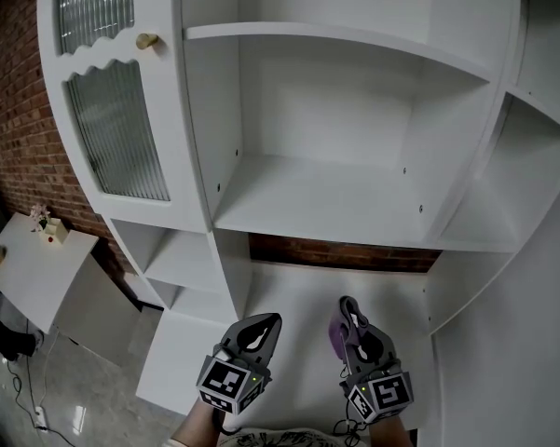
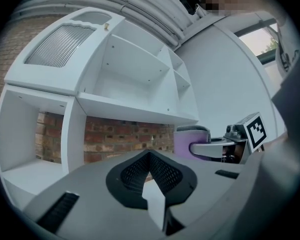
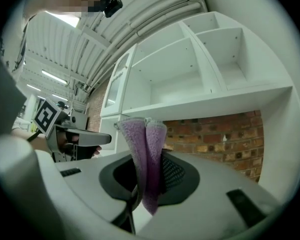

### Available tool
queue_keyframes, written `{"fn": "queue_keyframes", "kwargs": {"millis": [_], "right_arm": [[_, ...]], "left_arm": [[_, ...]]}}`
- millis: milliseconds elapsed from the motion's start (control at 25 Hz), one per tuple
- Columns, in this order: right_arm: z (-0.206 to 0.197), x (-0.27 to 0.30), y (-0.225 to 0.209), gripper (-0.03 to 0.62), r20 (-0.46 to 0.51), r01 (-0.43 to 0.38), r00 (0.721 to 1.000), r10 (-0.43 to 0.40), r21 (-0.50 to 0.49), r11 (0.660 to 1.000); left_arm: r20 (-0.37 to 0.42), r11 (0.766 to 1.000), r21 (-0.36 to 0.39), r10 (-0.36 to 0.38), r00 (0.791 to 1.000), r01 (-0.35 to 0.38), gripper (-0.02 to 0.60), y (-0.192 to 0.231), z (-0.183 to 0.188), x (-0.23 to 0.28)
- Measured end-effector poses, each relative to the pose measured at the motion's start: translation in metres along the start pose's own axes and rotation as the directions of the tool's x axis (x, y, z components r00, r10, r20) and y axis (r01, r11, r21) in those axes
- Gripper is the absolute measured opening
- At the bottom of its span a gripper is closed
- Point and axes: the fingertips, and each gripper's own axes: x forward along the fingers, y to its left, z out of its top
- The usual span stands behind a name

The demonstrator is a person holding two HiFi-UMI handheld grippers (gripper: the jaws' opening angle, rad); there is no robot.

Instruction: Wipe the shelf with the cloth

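A white shelf unit fills the head view; its wide middle shelf [image 1: 326, 198] is bare. That shelf also shows in the left gripper view [image 2: 130, 111] and the right gripper view [image 3: 214, 104]. My right gripper [image 1: 349, 317] is low in front of the unit, shut on a folded purple cloth [image 1: 336, 335]. The cloth [image 3: 147, 154] stands up between the jaws of that gripper [image 3: 150, 179]. Beside it on the left, my left gripper [image 1: 259, 331] is shut with nothing in it [image 2: 150, 171]. From the left gripper the cloth [image 2: 187, 139] shows at the right.
A cabinet door [image 1: 121, 128] with ribbed glass and a brass knob [image 1: 147, 40] closes the unit's left side. A brick wall [image 1: 345, 252] shows behind the lower opening, above a white counter [image 1: 298, 291]. Narrow side compartments [image 1: 531, 166] lie right. A small white table [image 1: 28, 268] stands at the far left.
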Motion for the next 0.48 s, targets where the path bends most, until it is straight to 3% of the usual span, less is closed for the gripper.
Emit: {"fn": "queue_keyframes", "kwargs": {"millis": [480], "right_arm": [[-0.0019, 0.0096, 0.005, 0.073, -0.008, -0.043, 0.999, 0.042, -0.043, 0.998]], "left_arm": [[-0.012, 0.999, 0.011, -0.033, 0.999, 0.033, 0.014, -0.0045, -0.0039, 0.0093]]}}
